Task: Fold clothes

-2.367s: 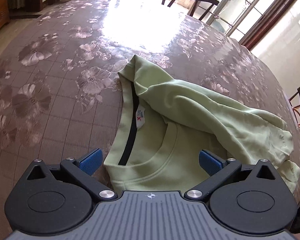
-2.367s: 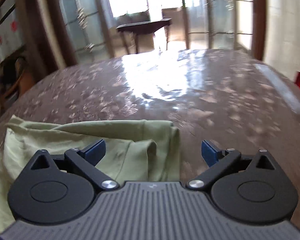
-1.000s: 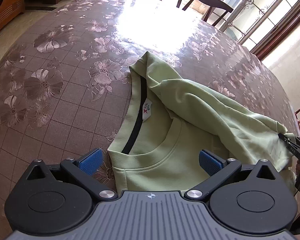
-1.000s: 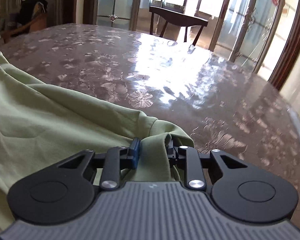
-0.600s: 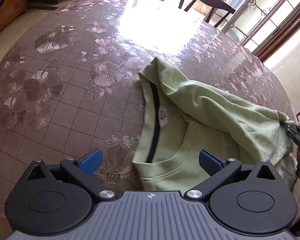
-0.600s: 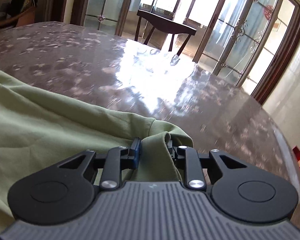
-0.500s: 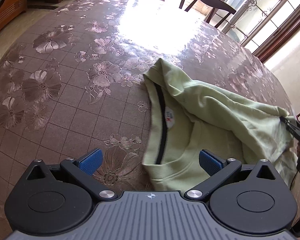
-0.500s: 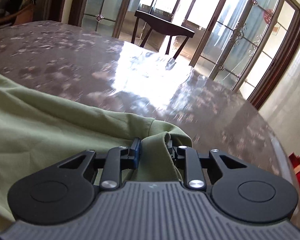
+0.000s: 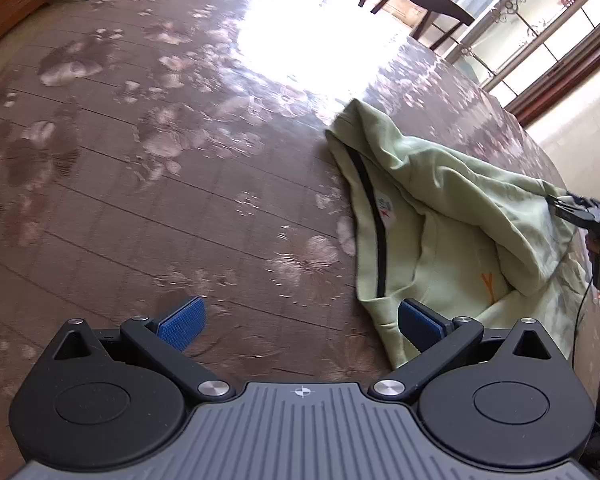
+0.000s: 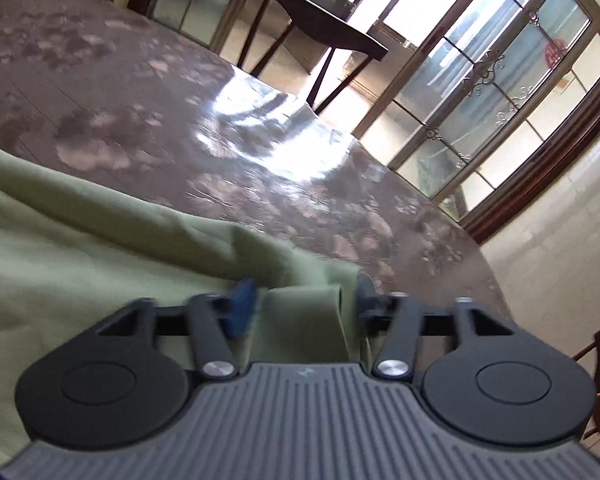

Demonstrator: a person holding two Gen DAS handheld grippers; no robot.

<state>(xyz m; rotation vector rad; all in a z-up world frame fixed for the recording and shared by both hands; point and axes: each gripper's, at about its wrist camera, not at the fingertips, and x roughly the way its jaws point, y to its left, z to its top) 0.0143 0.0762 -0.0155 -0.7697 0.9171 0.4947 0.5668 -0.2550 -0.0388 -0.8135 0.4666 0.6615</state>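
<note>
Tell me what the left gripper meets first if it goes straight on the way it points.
Probably the bare floral tablecloth: the left gripper stands open over it, with the green shirt off to its right.

shirt [image 9: 452, 216] pale green, black neck tape; tablecloth [image 9: 140, 168] brown, pale floral print on grid; gripper pads [image 9: 182, 322] blue.

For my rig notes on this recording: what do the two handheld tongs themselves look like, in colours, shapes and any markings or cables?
Both match: the left tongs have a ribbed grey housing bearing a small white crosshair mark, two round black discs, black linkage arms with silver pivot screws, and blue textured pads. The right tongs show the same build. Seen from the left wrist camera, the right unit carries a small green light and a thin dark cable.
</note>
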